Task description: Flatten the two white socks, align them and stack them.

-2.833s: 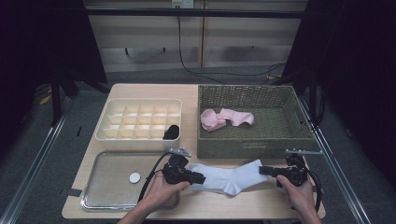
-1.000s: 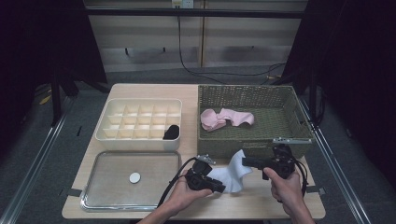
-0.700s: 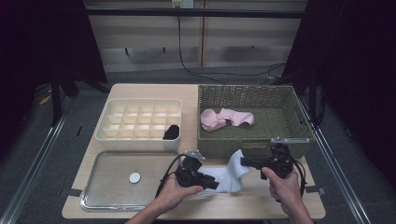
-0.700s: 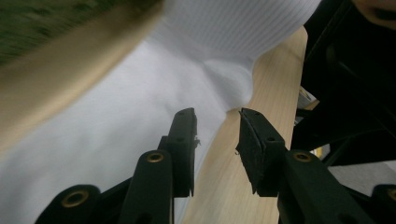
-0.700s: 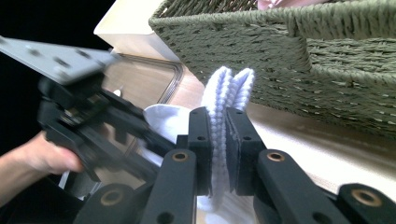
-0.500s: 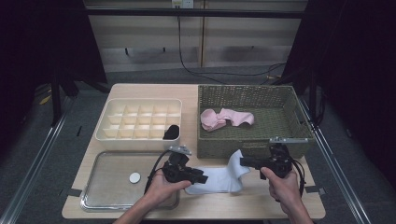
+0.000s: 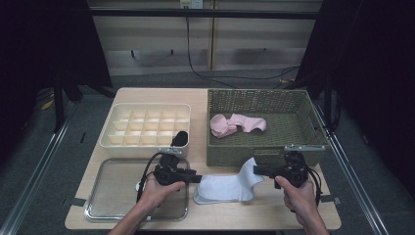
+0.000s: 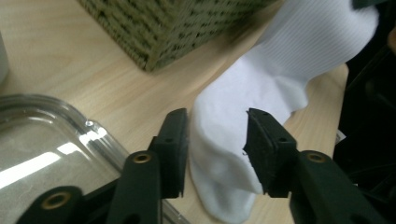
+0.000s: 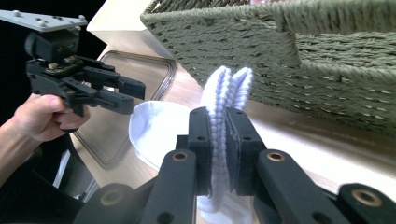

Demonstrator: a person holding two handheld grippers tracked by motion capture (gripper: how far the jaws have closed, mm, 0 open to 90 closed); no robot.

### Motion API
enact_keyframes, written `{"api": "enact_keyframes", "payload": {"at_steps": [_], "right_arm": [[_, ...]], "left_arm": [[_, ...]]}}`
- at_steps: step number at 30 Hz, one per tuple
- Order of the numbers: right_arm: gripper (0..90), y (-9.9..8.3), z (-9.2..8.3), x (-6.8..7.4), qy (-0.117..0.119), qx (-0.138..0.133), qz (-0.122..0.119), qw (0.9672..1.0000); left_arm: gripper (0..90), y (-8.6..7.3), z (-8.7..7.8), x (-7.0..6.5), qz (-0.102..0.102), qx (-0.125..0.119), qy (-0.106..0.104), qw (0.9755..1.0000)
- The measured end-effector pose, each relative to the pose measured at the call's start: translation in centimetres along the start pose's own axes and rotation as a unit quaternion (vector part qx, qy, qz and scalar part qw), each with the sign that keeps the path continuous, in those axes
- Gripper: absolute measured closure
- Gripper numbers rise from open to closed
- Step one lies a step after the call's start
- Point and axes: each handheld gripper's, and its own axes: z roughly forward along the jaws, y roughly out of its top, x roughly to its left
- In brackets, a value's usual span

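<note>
1. Wicker basket (image 7: 266, 103) at the back right of the tabletop (image 7: 195, 100), taken as the landmark: holds one pink sock (image 7: 237, 124), lying loose on the basket floor toward its left side.
2. Metal tray (image 7: 112, 205), well left of the basket and nearer the front edge: nearly bare, with one small white round object (image 7: 138, 185), partly hidden by the left hand; too small to identify.
3. Cream divided organiser (image 7: 147, 128), just left of the basket: cells look empty except the front right one, which holds a dark bundle (image 7: 180, 138), possibly a rolled sock.
4. White sock (image 7: 226, 185), on the tabletop directly in front of the basket's front wall: one end lifted and doubled over, the rest flat.
5. Right tongs (image 9: 218, 135): clamped on the doubled ribbed end of the white sock, close to the basket wall. Probably best to hold that pinch steady and low, clear of the weave.
6. Left tongs (image 8: 215, 147): parted, straddling the flat end of the white sock without pinching it. Likely step: folding. Best to close squarely on both layers near the edge, away from the tray rim, before pulling.
</note>
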Motion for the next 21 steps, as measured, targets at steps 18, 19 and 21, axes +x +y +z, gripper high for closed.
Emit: {"api": "enact_keyframes", "payload": {"at_steps": [18,19,21], "right_arm": [[81.5,-0.6,-3.4,-0.9,-0.024,-0.021,0.006,0.9995],[81.5,-0.6,-3.0,-0.7,-0.022,-0.020,0.004,0.9995],[81.5,-0.5,-2.3,-0.2,-0.012,-0.014,0.001,0.9998]], "left_arm": [[87.6,-1.1,3.0,-1.9,0.006,0.053,-0.032,0.9981],[87.5,-1.2,3.2,-1.9,0.007,0.052,-0.028,0.9982],[87.5,-1.1,3.4,-1.8,0.010,0.054,-0.018,0.9983]]}}
